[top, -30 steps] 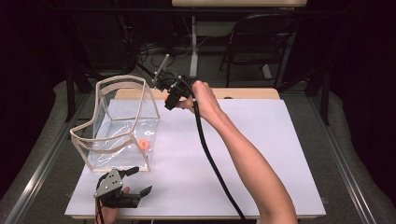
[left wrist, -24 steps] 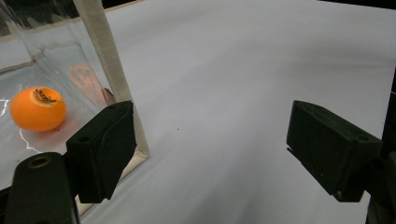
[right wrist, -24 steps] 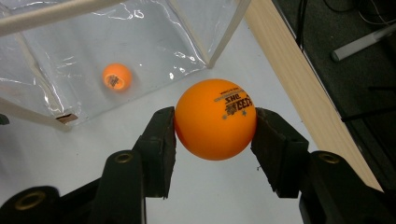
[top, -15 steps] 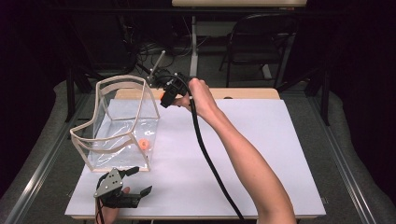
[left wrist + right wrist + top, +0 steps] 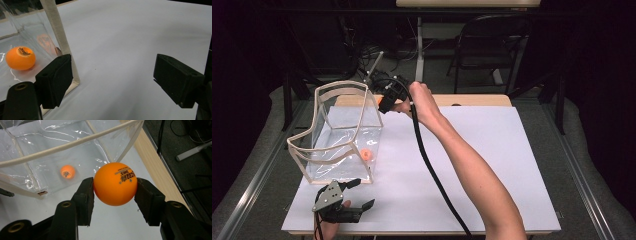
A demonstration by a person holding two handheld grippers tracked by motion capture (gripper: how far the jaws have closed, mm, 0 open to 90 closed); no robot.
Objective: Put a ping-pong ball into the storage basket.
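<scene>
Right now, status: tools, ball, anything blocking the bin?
Right tool shut on orange ball, beside the clear bin's rim. Left tool open, low at the bin's near corner. Second ball already inside. Nothing across the bin's open top.

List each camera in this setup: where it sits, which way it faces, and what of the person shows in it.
High view: above the person's side, facing forward and down on the white table; both forearms, left gripper, right gripper.
Left gripper view: on the left gripper, level along the table; open jaws.
Right gripper view: on the right gripper, tilted down; jaws clamp an orange ball.
Shared: the clear bin and the ball inside.
</scene>
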